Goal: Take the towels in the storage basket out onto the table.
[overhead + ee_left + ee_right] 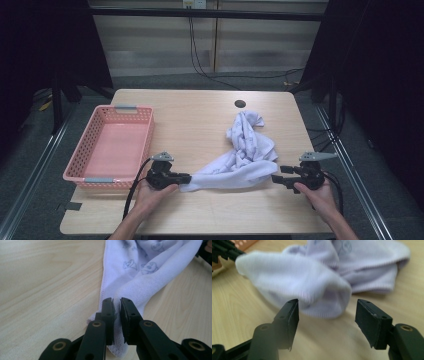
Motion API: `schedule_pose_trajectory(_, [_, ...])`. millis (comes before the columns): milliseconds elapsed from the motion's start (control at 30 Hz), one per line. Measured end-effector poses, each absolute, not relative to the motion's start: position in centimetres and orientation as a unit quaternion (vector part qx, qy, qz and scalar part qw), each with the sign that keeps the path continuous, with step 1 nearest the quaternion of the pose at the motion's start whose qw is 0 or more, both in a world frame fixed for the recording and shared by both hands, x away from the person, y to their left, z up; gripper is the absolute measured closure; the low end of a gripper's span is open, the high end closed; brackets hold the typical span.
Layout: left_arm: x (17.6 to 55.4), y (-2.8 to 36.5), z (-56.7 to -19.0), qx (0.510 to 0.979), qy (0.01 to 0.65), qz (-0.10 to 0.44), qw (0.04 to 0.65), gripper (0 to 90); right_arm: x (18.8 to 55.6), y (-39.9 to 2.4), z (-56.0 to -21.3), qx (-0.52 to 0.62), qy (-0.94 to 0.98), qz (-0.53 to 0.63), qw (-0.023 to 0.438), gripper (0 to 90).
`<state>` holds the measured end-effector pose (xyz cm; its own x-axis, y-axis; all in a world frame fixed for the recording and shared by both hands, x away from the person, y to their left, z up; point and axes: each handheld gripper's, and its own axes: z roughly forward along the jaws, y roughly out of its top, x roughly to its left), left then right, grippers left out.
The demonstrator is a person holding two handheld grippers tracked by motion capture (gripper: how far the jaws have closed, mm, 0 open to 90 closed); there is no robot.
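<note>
Pale wood formed the table (200, 125), flanked by dark curtains. One pink basket (112, 147) was set at its left side, well apart from one crumpled lavender towel (245, 155) lying right of centre. One round hole (240, 104) was seen near the far edge. The left gripper (187, 178) was pressed together on the towel's near corner. The right gripper (276, 174) was held spread just beside the towel's other end, nothing between its jaws.
</note>
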<state>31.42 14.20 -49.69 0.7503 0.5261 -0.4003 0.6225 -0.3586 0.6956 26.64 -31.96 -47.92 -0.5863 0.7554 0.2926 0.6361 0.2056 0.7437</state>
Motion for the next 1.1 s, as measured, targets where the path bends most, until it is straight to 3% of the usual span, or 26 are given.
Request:
schedule_pose_trajectory(133, [31.0,14.7,-48.7,0.811,0.342,-0.041,0.473,75.0,28.4,-31.9,-47.7,0.455,0.759,0.456,0.092,54.3])
schedule_pose_trajectory(233, [30.4,14.8,-47.8,0.808,0.327,-0.033,0.489,60.2,29.1,-32.1,-47.1,0.461,0.742,0.478,0.097,65.3])
schedule_pose_trajectory(433, [29.2,13.6,-48.2,0.837,0.276,-0.045,0.471,42.6,30.3,-31.7,-46.1,0.452,0.732,0.499,0.103,83.3])
schedule_pose_trajectory(500, [29.2,13.2,-48.7,0.847,0.279,-0.039,0.452,37.6,30.6,-31.3,-46.1,0.449,0.736,0.496,0.105,82.2])
schedule_pose_trajectory(600, [29.6,12.8,-49.4,0.859,0.279,-0.027,0.428,37.0,31.0,-30.9,-46.3,0.451,0.741,0.487,0.105,67.1])
schedule_pose_trajectory(667, [29.7,12.4,-49.9,0.868,0.281,-0.023,0.408,41.2,31.4,-30.6,-46.7,0.449,0.749,0.476,0.107,56.6])
schedule_pose_trajectory(800, [29.8,12.3,-49.9,0.871,0.284,-0.003,0.401,69.1,32.0,-29.7,-47.3,0.447,0.758,0.463,0.109,45.1])
schedule_pose_trajectory(867, [29.9,12.4,-49.9,0.873,0.273,-0.014,0.405,80.9,32.1,-29.5,-47.4,0.447,0.757,0.463,0.111,45.6])
schedule_pose_trajectory(933, [29.9,12.5,-49.6,0.866,0.275,-0.019,0.418,84.0,32.2,-29.4,-47.5,0.442,0.760,0.464,0.106,48.8])
schedule_pose_trajectory(1100, [30.2,13.6,-48.0,0.832,0.284,-0.034,0.474,84.5,31.9,-29.2,-47.5,0.427,0.763,0.478,0.080,75.6])
